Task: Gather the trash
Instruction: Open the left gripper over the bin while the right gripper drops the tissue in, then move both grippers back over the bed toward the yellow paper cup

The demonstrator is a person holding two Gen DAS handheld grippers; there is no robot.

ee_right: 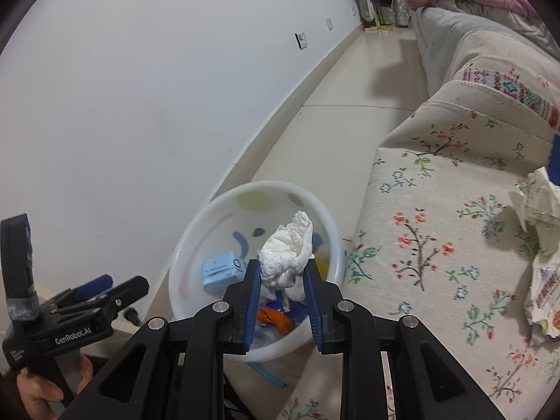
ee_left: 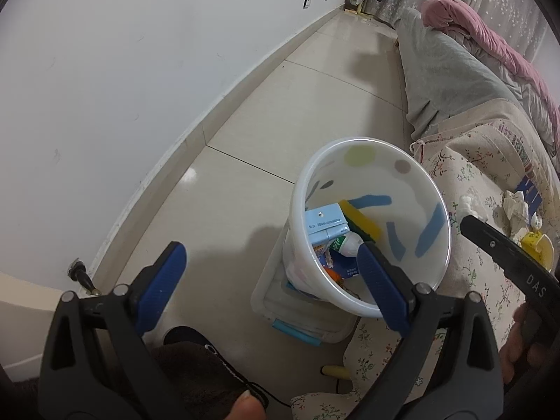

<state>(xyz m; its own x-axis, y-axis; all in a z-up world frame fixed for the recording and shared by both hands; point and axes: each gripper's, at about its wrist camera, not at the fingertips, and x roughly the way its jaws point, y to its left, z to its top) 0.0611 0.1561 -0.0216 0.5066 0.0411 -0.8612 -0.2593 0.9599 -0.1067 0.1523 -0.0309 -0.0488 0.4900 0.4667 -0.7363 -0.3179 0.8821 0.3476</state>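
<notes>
The crumpled white tissue wad (ee_right: 288, 257) is sitting between my right gripper's (ee_right: 282, 273) blue pads, right over the white translucent plastic bin (ee_right: 182, 245); I can't tell whether the pads are pressing it. Inside the bin a light blue carton (ee_left: 325, 222) is lying. My left gripper (ee_left: 269, 280) is hanging wide open and empty, one finger crossing the near rim. More crumpled paper (ee_right: 539, 206) is waiting on the floral sofa (ee_right: 437, 245).

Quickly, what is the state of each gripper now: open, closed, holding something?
Left gripper: open, holding nothing.
Right gripper: a crumpled white tissue sits between its pads, over the white bin.
</notes>
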